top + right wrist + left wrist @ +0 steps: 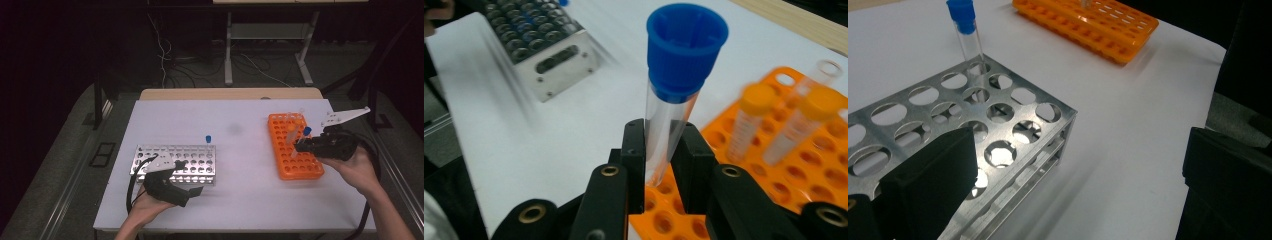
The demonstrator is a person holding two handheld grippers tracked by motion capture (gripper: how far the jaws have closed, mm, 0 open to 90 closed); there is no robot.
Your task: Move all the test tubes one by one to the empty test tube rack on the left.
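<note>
My right gripper [663, 145] is shut on a clear test tube with a blue cap [674, 100], held upright just above the orange rack [804, 165]. In the high view that gripper [301, 146] and its tube [306, 132] are over the orange rack [295, 165] at the table's right. Two orange-capped tubes [749, 120] stand in that rack. At the left, another blue-capped tube [208, 139] stands in the far right corner of the metal rack [175, 157]. My left gripper [182, 181] stays open at that rack's near edge, its jaws wide apart [1080, 150] with nothing between them.
The white tabletop [240, 145] lies between the two racks. A wooden strip [230, 93] runs along the table's far edge, with cables and desk legs on the floor beyond. In the left gripper view the metal rack [1013, 130] sits just ahead, its tube [965, 30] at the back.
</note>
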